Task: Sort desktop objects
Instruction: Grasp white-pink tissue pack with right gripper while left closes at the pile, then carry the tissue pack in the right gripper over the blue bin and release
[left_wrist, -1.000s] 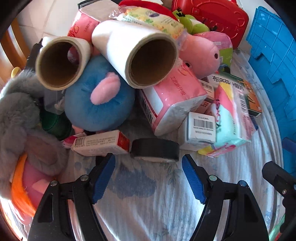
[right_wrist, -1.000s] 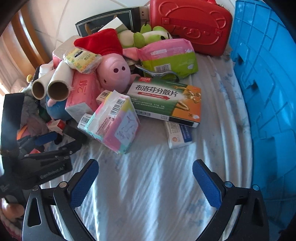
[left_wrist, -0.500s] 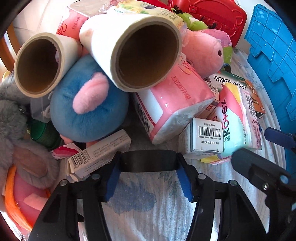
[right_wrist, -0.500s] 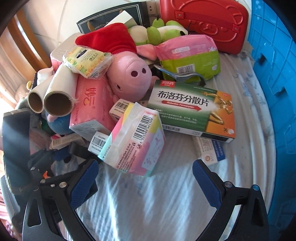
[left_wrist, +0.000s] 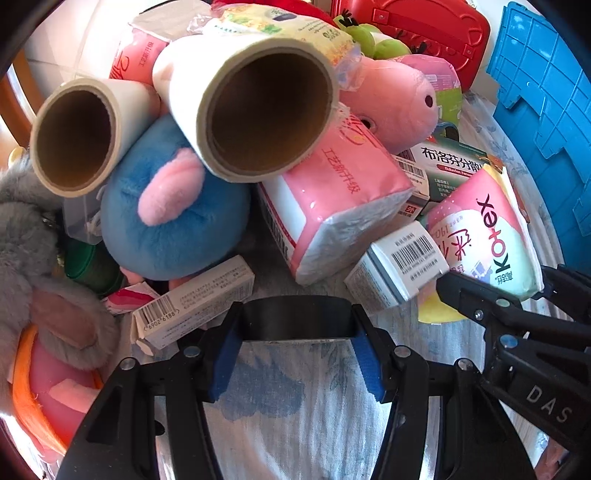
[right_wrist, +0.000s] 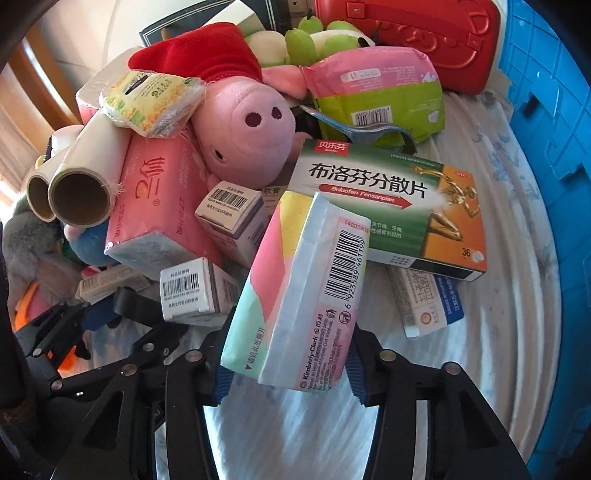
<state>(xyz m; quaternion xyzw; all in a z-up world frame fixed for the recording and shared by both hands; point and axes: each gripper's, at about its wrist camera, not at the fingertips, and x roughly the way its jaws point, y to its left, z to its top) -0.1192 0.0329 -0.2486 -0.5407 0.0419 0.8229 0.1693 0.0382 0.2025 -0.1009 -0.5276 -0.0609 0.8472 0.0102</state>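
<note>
Pink tissue pack (left_wrist: 332, 206) is our landmark, mid-pile. We count two cardboard-core paper rolls (left_wrist: 258, 107) lying on top of it and to its left, open ends toward the left camera. Plush toys: one blue (left_wrist: 166, 218) left of the pack, one pink pig (right_wrist: 243, 136) behind it, one grey (left_wrist: 26, 236) far left, one green (right_wrist: 314, 40) further back. Small white barcode boxes: two (right_wrist: 229, 210) right in front of the pack in the right view, plus one long carton (left_wrist: 195, 306) near its front-left corner. One green-orange medicine box (right_wrist: 388, 203) sits right of the pack, one tube box (right_wrist: 428, 299) beyond that.

Left gripper (left_wrist: 295, 350) has its pads pressed on both sides of one black tape roll (left_wrist: 295, 317), just in front of the pack. Right gripper (right_wrist: 288, 376) jaws just closed in, now clamped on one pastel Kotex pack (right_wrist: 299, 295), tilted, front-right of the landmark.

Surface: pale blue-patterned cloth (left_wrist: 295, 413). One blue plastic crate (right_wrist: 554, 184) far right, one red case (right_wrist: 424, 33) behind the pile. Wooden furniture and light wall at the back left.
</note>
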